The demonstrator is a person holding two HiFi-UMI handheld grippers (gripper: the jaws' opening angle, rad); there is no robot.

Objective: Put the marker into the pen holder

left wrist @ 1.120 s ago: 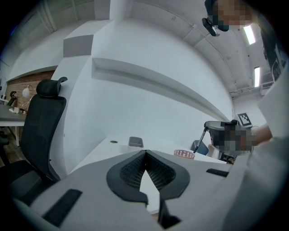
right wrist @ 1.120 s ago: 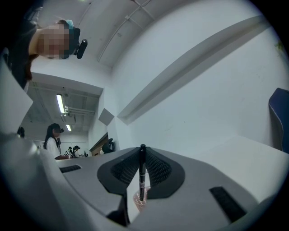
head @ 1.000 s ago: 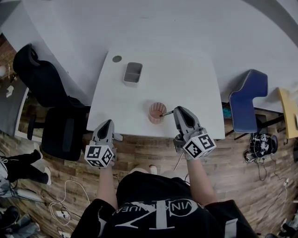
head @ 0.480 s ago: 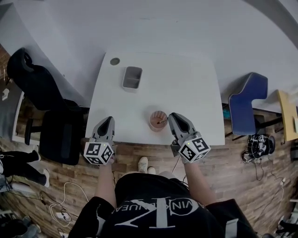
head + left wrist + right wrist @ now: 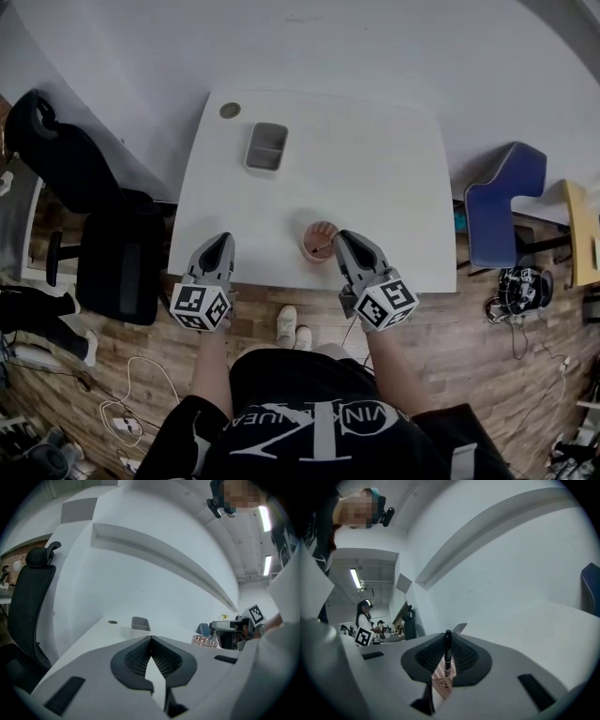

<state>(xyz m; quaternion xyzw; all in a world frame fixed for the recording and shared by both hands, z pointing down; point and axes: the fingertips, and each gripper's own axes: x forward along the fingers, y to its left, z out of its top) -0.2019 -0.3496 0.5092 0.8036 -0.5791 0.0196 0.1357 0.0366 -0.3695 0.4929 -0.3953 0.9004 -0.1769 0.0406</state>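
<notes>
The pinkish mesh pen holder [image 5: 317, 238] stands near the front edge of the white table [image 5: 375, 169]. My right gripper [image 5: 339, 240] is just right of it, shut on a thin black marker [image 5: 324, 247] whose free end lies over the holder's mouth. In the right gripper view the marker [image 5: 447, 651] stands upright between the jaws, with the pen holder [image 5: 442, 682] right below it. My left gripper [image 5: 219, 244] hovers at the table's front edge, left of the holder, shut and empty. In the left gripper view its tips [image 5: 151, 638] meet, and the pen holder [image 5: 205, 641] shows at the right.
A grey rectangular tray [image 5: 266, 148] sits at the back of the table, with a small round disc [image 5: 230, 111] near the back left corner. A black office chair [image 5: 94, 216] stands left of the table and a blue chair [image 5: 506, 202] to the right.
My right gripper has come down and nearer with the marker, so that the marker's end now sits over the holder. The left gripper has shifted a little along the front edge.
</notes>
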